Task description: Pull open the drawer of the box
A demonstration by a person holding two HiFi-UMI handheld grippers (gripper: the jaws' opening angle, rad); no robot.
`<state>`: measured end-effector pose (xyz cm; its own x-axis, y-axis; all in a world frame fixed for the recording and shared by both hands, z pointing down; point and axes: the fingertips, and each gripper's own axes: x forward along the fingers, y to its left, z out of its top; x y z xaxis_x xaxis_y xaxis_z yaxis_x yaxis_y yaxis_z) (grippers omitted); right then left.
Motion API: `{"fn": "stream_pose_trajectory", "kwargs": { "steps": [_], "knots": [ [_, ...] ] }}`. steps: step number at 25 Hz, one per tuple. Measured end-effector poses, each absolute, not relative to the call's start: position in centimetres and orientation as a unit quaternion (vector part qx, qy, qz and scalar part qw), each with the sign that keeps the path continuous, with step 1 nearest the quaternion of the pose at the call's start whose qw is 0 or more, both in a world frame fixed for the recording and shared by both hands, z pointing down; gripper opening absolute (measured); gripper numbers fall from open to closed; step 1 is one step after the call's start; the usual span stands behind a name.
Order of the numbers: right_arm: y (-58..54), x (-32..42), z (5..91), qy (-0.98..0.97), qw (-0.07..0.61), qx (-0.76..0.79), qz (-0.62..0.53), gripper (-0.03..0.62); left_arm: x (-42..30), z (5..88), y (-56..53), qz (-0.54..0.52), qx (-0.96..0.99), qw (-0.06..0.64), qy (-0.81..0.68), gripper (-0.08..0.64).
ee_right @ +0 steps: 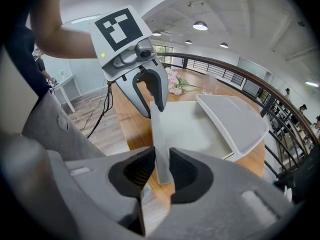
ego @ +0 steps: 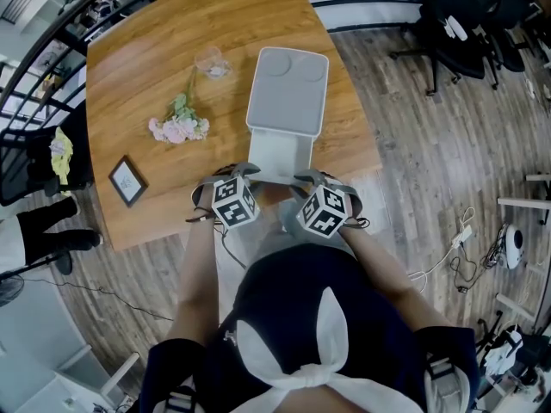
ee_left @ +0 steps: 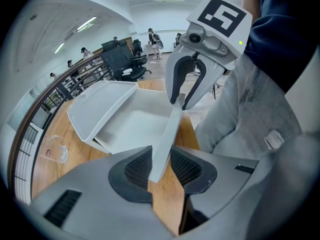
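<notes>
Plank floor [ego: 448,144] all round, with black office chairs [ego: 465,11] off at the upper right of the head view. Broad wooden counter [ego: 146,76] with a curved far edge, filling the upper middle of that view. Toward its right side, a pale grey box [ego: 288,84] lying lengthwise, short end toward the person. Drawer [ego: 280,155] of the same grey drawn partly out of that near end, reaching about to the counter's near edge. Thin front wall of the drawer caught at both ends: left hand-held gripper [ee_left: 161,166] closed on the left end, with the wall upright between its ribbed black pads; right hand-held gripper [ee_right: 161,170] pinching the right end in the same way, pads on both faces of the wall. Both tilted steeply down, marker cubes side by side just in front of the person's body, near each other but apart. Left of the box and well apart from it, a bunch of pink flowers [ego: 178,127] flat on the wood. Nearer the counter's front left corner, a small dark picture frame [ego: 127,180] lying face up. Beyond the flowers, near the box's far end, what looks like a clear glass [ego: 211,64], too faint to be sure of.
</notes>
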<state>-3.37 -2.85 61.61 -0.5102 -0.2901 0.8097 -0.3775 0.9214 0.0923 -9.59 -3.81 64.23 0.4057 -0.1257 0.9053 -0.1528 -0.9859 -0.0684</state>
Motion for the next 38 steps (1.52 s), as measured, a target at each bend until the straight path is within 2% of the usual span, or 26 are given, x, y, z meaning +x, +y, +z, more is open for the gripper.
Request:
{"fn": "stream_pose_trajectory", "kwargs": {
  "steps": [38],
  "knots": [
    [1.5, -4.3, 61.6, -0.873, 0.453, 0.174, 0.058, 0.087, -10.6, 64.2, 0.5, 0.549, 0.831, 0.025, -0.085, 0.129]
  ]
}}
